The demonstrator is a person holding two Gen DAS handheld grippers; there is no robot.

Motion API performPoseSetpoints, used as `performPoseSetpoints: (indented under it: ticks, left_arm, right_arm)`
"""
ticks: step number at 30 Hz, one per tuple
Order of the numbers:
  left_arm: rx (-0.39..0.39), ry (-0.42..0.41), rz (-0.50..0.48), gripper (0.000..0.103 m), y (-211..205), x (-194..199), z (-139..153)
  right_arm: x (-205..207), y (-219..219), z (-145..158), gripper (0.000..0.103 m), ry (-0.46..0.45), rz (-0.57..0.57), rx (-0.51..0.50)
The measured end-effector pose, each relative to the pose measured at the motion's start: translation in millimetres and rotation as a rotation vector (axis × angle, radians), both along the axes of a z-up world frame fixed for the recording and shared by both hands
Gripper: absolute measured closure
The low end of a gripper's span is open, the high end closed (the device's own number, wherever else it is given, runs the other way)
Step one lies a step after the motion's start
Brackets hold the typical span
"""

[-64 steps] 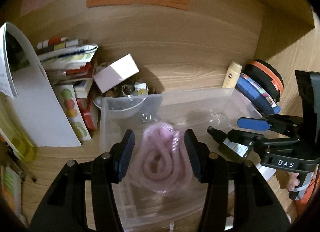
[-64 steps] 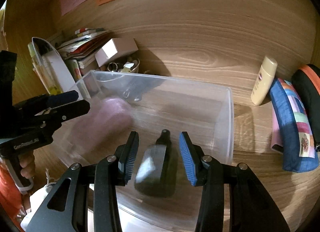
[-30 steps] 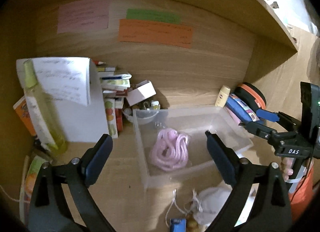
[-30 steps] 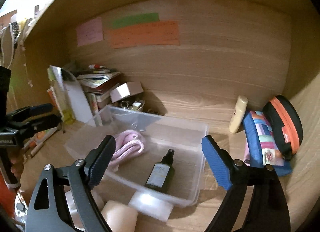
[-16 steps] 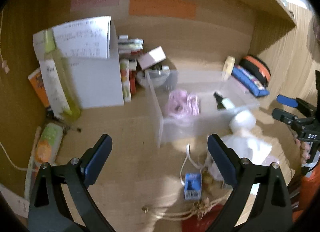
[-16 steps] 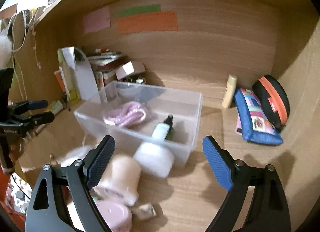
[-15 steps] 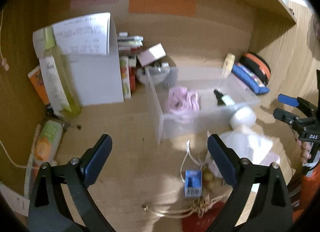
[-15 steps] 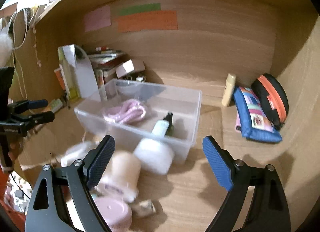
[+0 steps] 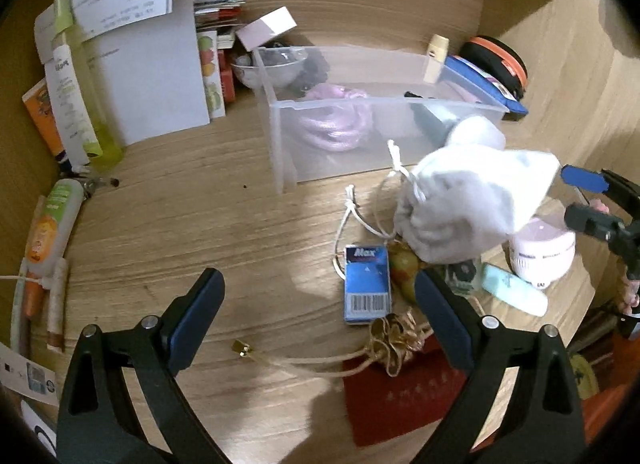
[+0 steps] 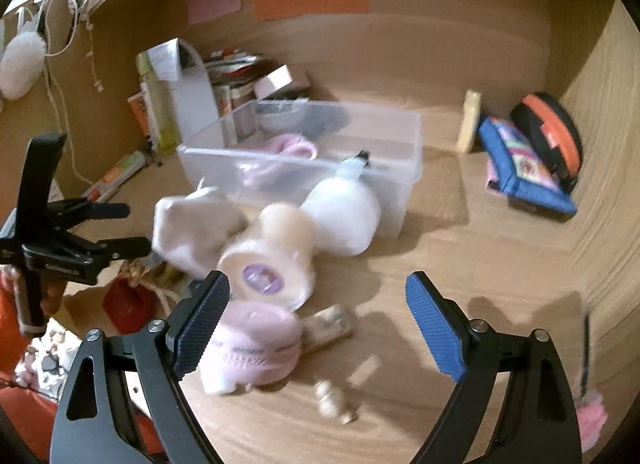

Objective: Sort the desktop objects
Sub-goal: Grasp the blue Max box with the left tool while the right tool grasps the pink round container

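Blur hides detail on your right view, where the pink jar [image 10: 252,348] lies just beside the left pad of your right gripper [image 10: 316,320], jaws wide and empty, while your left gripper [image 9: 316,316] gapes empty above the blue box [image 9: 367,283].

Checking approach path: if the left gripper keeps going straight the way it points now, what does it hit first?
Probably the bare wooden desk; the left gripper has open, empty jaws. The blue Max box lies just right of centre; depth unclear.
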State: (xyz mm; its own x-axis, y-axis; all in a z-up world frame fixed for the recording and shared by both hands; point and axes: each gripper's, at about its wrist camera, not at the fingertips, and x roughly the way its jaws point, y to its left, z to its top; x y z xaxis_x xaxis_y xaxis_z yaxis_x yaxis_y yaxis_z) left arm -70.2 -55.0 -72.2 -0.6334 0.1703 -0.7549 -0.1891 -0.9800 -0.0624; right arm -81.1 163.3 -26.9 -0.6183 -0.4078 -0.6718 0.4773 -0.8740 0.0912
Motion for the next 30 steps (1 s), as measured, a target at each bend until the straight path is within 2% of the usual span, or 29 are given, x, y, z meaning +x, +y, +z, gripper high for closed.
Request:
performPoseSetpoints:
  ticks: [3, 5, 7, 11, 16, 19, 26, 27, 28, 30]
  left_arm:
    - [0.002, -0.012, -0.015, 0.006, -0.1, -1.0, -3.3]
    - [0.001, -0.025, -0.019, 0.008, -0.8, -2.6, -6.3]
    - [0.006, -0.043, -0.031, 0.018, -0.6, -4.3, -9.0]
    - [0.007, -0.060, -0.046, 0.025, 2.2, -6.9, -13.3]
    - [-0.004, -0.071, -0.066, 0.030, 8.1, -10.8, -17.3]
    - [-0.013, -0.083, -0.077, 0.044, 12.2, -14.3, -18.4]
    - [-0.055, -0.075, -0.094, 0.059, 14.8, -17.5, -19.0]
    - [-0.057, -0.071, -0.092, 0.065, 14.7, -17.2, -19.0]
    - [-0.057, -0.068, -0.090, 0.074, 14.5, -17.2, -18.8]
    - [-0.042, -0.067, -0.091, 0.077, 13.3, -16.9, -18.1]
  right_arm:
    - [4.1, -5.3, -10.1, 0.015, -0.050, 0.042, -0.031]
    - [5.8, -10.4, -18.5, 0.015, -0.069, 0.056, -0.015]
    - [5.9, -11.5, -24.9, 0.015, -0.089, 0.054, -0.007]
    - [1.5, -6.0, -36.9, 0.015, -0.167, 0.043, -0.051]
    - [1.1, -8.7, -38.1, 0.016, -0.169, 0.044, -0.042]
    - [1.4, -11.2, -38.1, 0.016, -0.170, 0.052, -0.045]
    - [1.3, -12.6, -37.7, 0.026, -0.160, 0.057, -0.056]
    - [1.1, -12.4, -37.3, 0.028, -0.160, 0.059, -0.059]
    - [2.0, -12.3, -36.5, 0.031, -0.157, 0.067, -0.063]
    - [4.5, -14.2, -34.6, 0.042, -0.155, 0.096, -0.071]
